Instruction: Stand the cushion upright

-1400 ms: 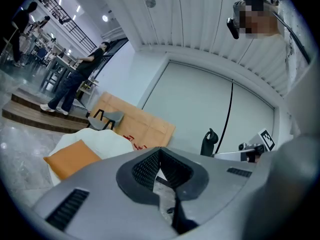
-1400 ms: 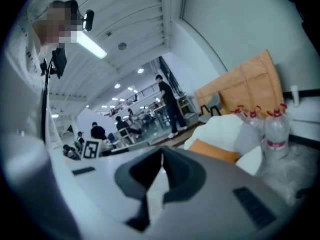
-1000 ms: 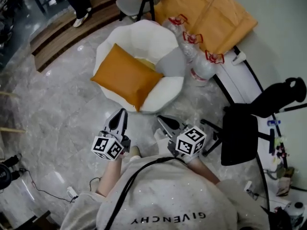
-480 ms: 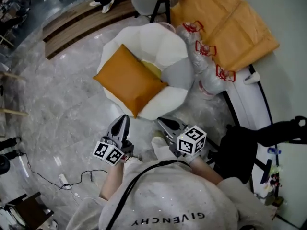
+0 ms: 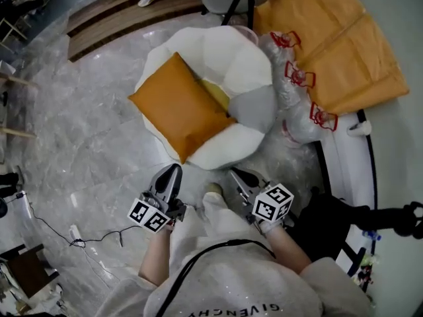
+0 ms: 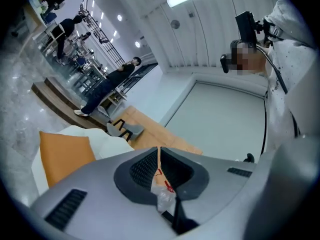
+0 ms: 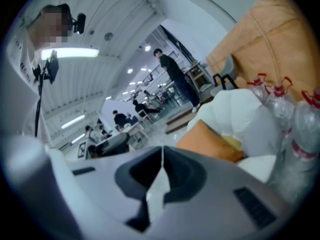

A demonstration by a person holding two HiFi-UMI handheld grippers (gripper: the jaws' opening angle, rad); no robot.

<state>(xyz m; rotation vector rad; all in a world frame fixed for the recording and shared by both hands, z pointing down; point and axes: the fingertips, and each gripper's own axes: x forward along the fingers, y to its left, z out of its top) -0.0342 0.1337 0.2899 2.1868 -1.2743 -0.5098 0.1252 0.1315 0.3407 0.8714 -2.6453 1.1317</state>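
**Facing the armchair with both tongs clenched**

From the head view, a flat, square orange fabric cushion (image 5: 180, 107) lies slanted on the seat of a white, petal-shaped upholstered armchair (image 5: 228, 51). It is not upright. Its near corner pokes past the chair's front rim, and its left corner reaches over the side rim. A smaller grey cushion (image 5: 254, 107) rests against the chair's right side, and a pale yellow strip shows between the two cushions. Clear plastic water bottles with red handles (image 5: 301, 98) stand on the grey marble floor (image 5: 86, 144) just to the right of the chair, beside a large tan-orange upholstered block (image 5: 344, 45).

The left gripper (image 5: 173, 172) and the right gripper (image 5: 236, 176) are held side by side over the floor, near the chair's front edge and apart from it. Both point toward the chair. Neither touches the cushion.

In the left gripper view the two grey jaws are pressed together, leaving only a hairline slit, and nothing is caught between them. The orange cushion shows at the left on the white seat, beyond the jaws. People stand far back in the hall.

In the right gripper view the jaws are likewise clenched and empty. The cushion lies on the armchair ahead and to the right, with the bottles at the right edge.
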